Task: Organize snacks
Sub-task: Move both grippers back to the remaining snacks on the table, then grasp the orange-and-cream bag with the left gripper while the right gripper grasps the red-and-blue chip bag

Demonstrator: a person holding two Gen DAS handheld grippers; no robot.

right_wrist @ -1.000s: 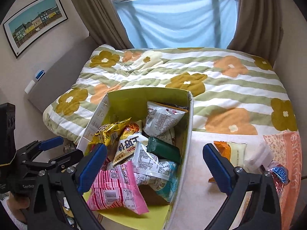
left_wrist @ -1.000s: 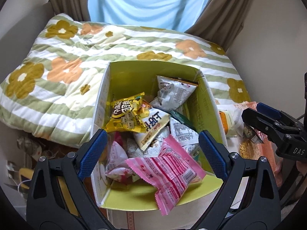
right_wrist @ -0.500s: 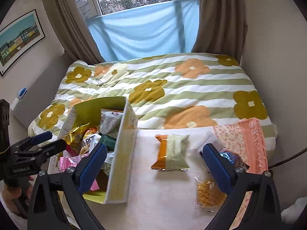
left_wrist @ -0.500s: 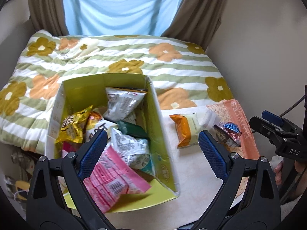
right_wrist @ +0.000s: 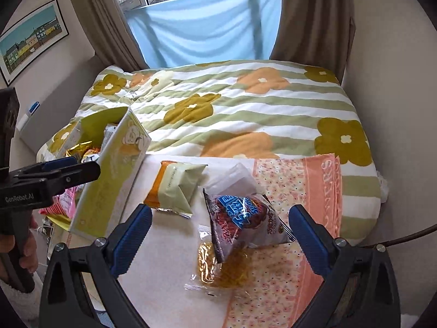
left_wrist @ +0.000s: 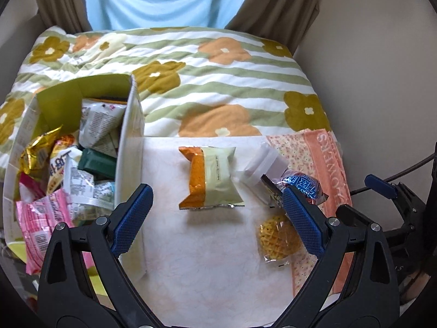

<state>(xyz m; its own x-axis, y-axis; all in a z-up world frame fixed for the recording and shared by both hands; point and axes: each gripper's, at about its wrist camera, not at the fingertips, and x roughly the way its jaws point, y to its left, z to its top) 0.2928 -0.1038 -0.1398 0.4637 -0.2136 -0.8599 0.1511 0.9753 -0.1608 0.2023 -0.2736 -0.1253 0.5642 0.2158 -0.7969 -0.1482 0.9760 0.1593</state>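
A yellow-green cardboard box [left_wrist: 128,147] [right_wrist: 114,183] at the left holds several snack packets. On the white surface beside it lie an orange and pale green packet [left_wrist: 211,177] [right_wrist: 176,187], a clear white pack [left_wrist: 263,168] [right_wrist: 235,177], a blue and red foil bag [left_wrist: 300,184] [right_wrist: 243,218] and a clear bag of yellow lattice crisps [left_wrist: 275,237] [right_wrist: 218,265]. My left gripper [left_wrist: 218,213] hangs open above the orange and green packet, holding nothing. My right gripper [right_wrist: 221,232] stands open above the foil bag, also holding nothing.
A striped flowered quilt [left_wrist: 218,82] covers the bed behind the snacks. A pink flowered towel [left_wrist: 322,158] [right_wrist: 306,180] lies under the right-hand packets. Curtains and a blue sheet hang at the window. A wall stands close on the right. A hand [right_wrist: 24,248] holds the left gripper's handle.
Both grippers have swung rightward from above the box to above the loose packets on the white surface. Neither has closed or picked anything up.
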